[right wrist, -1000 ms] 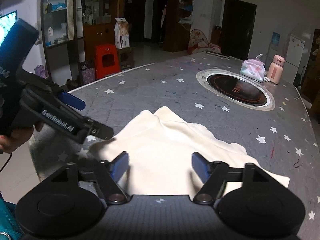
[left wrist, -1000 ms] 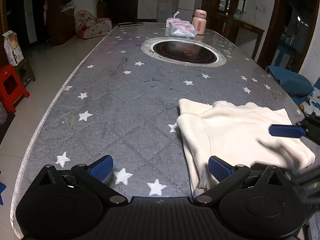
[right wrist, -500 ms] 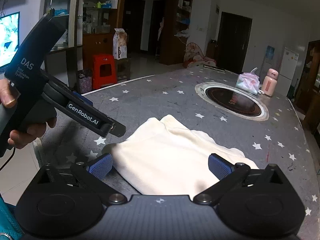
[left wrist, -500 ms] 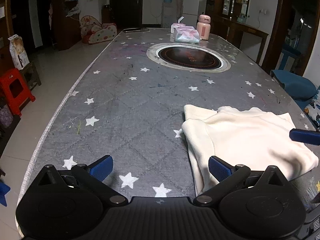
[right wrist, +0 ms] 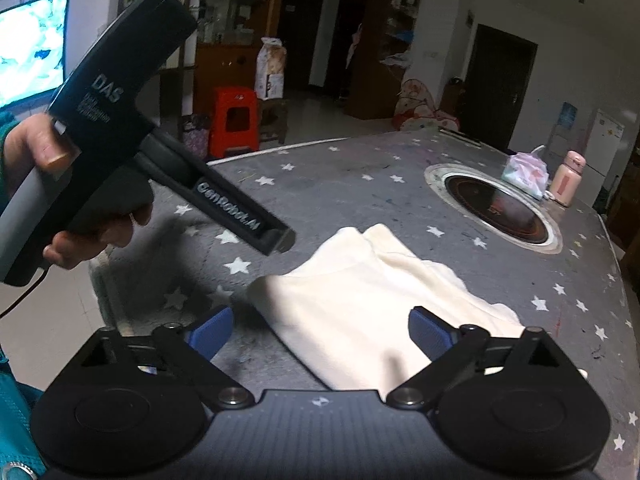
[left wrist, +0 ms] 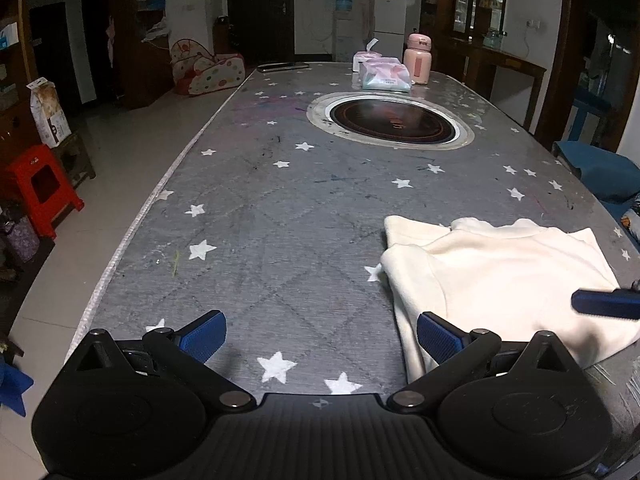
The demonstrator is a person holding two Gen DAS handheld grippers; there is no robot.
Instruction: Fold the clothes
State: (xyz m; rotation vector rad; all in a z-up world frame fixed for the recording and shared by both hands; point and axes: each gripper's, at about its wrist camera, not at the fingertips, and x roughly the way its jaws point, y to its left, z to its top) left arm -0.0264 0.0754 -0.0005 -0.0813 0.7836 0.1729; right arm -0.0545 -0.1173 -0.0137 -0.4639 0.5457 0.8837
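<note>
A cream garment (left wrist: 500, 276) lies folded flat on the grey star-patterned table (left wrist: 280, 208), near its front right corner. It also shows in the right wrist view (right wrist: 360, 300). My left gripper (left wrist: 322, 334) is open and empty, raised above the table to the left of the garment. My right gripper (right wrist: 320, 326) is open and empty, raised above the garment's near edge. One blue fingertip of the right gripper (left wrist: 604, 304) shows at the right edge of the left wrist view. The left gripper's body (right wrist: 168, 168) is held in a hand at the left of the right wrist view.
A round built-in cooktop (left wrist: 392, 120) sits in the table's middle. A tissue pack (left wrist: 384, 76) and a pink bottle (left wrist: 417, 58) stand at the far end. A red stool (left wrist: 40, 188) stands on the floor left of the table. A blue seat (left wrist: 600, 168) is on the right.
Both grippers have lifted up and away from the garment. The right gripper's jaws have opened wider. The garment lies still on the table.
</note>
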